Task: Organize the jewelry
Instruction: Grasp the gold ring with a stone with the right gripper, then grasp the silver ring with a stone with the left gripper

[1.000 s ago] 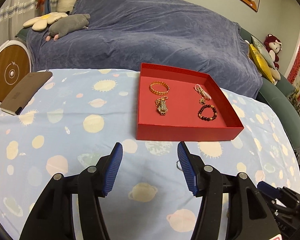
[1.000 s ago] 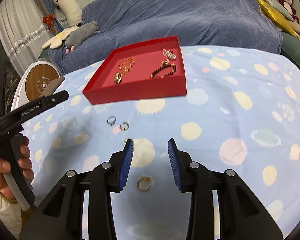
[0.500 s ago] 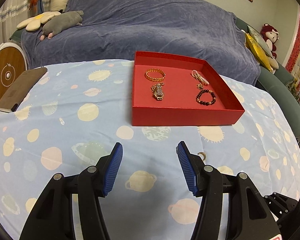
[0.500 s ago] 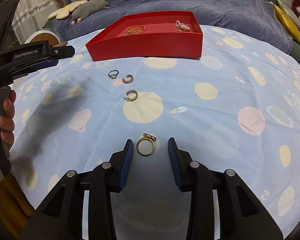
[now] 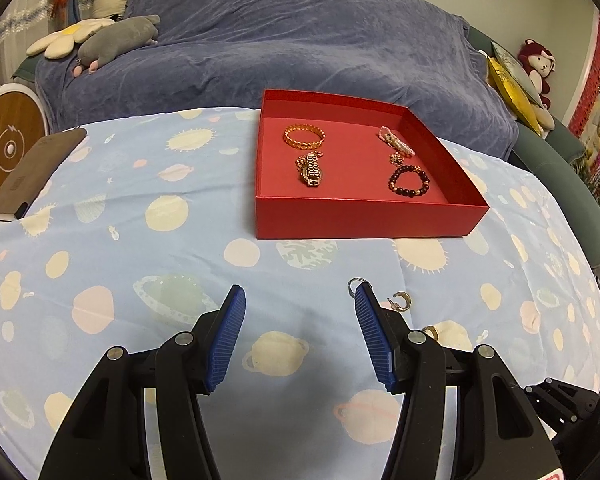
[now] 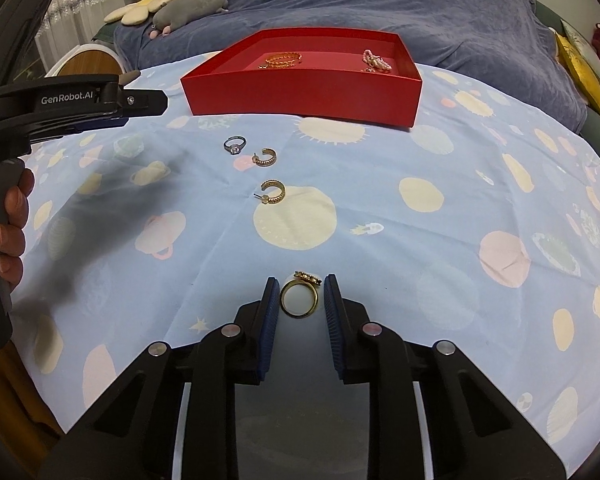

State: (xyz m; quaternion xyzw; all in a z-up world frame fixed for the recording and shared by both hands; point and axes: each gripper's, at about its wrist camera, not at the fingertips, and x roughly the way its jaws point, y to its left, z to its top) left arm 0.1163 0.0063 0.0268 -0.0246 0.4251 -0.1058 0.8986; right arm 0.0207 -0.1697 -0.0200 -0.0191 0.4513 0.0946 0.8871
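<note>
A: The right gripper (image 6: 300,294) is closing its jaws, with the gold ring (image 6: 300,298) lying between the blue pads; a sliver of gap shows on either side, so I'd say it isn't pinched yet.

B: And the left gripper (image 5: 298,334)?

A: It hangs over the tablecloth (image 5: 140,240) with jaws wide apart and nothing between them.

B: How will that ring handle?

A: My guess: light, stiff, and slick metal lying flat on soft cloth. It could squirt out or tip. Best to take the plain band across its sides, not the ornamented top (image 6: 308,277) at the far edge.

B: What lies beyond it?

A: A gold hoop earring (image 6: 272,193), then a second hoop earring (image 6: 265,157) just beside a silver ring (image 6: 235,145) with a stone. All loose on the cloth.

B: And farther?

A: The red tray (image 6: 300,92), which already holds a gold bracelet (image 5: 304,137), a watch (image 5: 310,169), a pearl piece (image 5: 394,142) and a dark bead bracelet (image 5: 408,180). Likely the ring's destination.
</note>
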